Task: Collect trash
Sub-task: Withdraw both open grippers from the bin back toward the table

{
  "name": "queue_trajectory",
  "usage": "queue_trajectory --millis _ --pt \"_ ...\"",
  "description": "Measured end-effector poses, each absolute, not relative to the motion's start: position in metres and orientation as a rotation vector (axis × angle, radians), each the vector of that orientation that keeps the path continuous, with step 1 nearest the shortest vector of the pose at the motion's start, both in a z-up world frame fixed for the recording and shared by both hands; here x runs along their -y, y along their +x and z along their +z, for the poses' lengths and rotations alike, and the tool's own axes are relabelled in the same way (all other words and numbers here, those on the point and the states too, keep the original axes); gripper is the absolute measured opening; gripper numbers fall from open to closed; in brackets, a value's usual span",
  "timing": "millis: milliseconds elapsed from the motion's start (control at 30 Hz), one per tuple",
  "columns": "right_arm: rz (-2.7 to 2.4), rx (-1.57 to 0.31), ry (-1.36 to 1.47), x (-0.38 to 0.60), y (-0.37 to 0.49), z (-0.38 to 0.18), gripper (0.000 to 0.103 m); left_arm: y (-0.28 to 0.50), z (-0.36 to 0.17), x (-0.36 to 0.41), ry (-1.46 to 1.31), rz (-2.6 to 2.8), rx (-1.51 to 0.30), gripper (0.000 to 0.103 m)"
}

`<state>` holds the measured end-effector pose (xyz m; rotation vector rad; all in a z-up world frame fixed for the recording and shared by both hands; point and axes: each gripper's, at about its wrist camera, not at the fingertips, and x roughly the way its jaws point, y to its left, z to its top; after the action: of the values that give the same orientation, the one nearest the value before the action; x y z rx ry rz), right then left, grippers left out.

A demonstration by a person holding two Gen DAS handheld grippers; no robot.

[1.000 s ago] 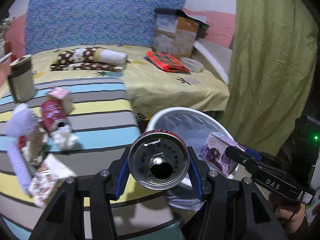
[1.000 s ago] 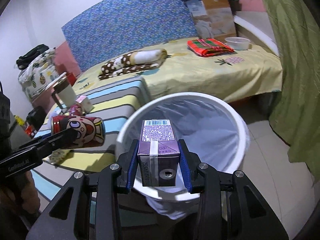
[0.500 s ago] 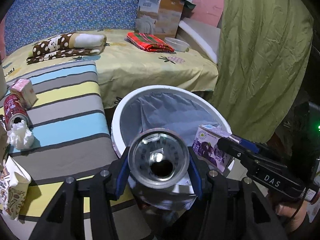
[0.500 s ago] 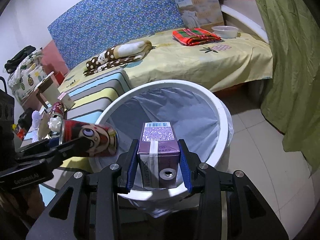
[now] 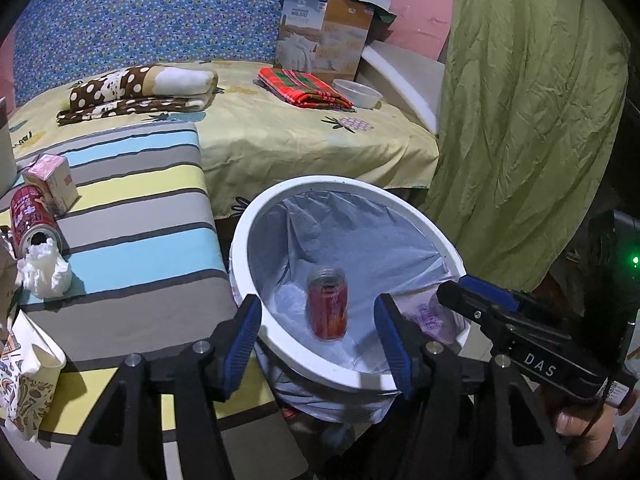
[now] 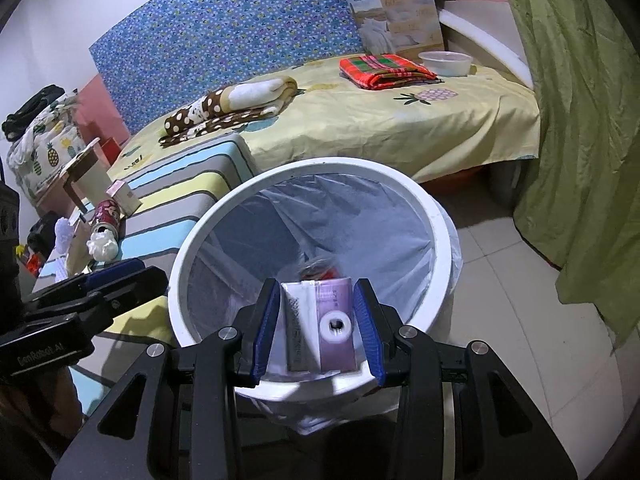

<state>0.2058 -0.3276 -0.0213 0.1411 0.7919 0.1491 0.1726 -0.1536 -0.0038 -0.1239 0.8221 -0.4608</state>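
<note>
From the left wrist we see our left gripper (image 5: 318, 334) spread wide and empty above the white bin (image 5: 256, 216), with the red can (image 5: 327, 306) inside the liner, blurred. From the right wrist, our right gripper (image 6: 316, 330) is parted too, the purple carton (image 6: 320, 324) loose between its fingers, touching neither, over the bin's (image 6: 442, 236) mouth.
</note>
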Motion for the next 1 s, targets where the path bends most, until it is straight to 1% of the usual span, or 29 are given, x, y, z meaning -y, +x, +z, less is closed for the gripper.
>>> queue_trajectory --millis 267,1000 --pt "0.157 -0.772 0.135 0.322 0.198 -0.012 0.041 0.162 0.001 0.136 -0.163 -0.421 -0.806 0.060" --pt "0.323 -0.707 0.032 0.261 0.168 0.013 0.041 0.105 0.021 0.067 -0.179 -0.275 -0.714 0.060"
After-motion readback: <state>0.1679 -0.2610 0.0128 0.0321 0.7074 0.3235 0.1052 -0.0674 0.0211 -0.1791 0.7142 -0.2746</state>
